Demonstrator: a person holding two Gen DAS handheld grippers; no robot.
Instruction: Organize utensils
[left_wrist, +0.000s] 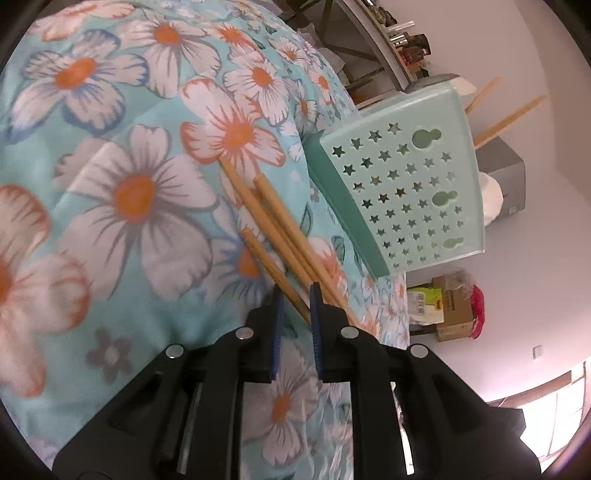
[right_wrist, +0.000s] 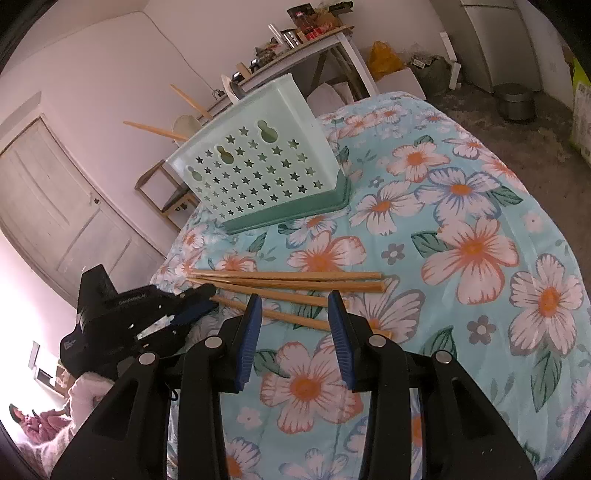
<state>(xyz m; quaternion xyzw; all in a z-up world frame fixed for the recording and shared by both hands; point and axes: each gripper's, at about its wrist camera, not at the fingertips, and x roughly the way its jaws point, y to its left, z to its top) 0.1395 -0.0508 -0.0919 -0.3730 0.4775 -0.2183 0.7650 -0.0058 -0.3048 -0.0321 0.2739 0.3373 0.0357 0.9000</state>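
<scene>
Blue-padded left hand-held gripper (left_wrist: 295, 295) nearly closed around one wooden chopstick (left_wrist: 275, 271) on the floral bed (left_wrist: 110, 192); grip firmly before lifting toward the mint star-pierced basket (left_wrist: 406, 184). Right hand-held gripper (right_wrist: 295, 314) hovers open, empty.

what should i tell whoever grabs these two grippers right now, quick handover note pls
Left gripper: jaws nearly closed around the near ends of the chopsticks on the cloth; whether the pads actually press on one I cannot tell.
Right gripper: open, empty, hovering just over the same pile.
Things: several loose chopsticks lie side by side on the floral cloth. The green star-holed holder stands behind them.
Done: two chopsticks in the holder already stick out of its top.
Left: lift each remaining chopstick and drop it into the holder.
</scene>
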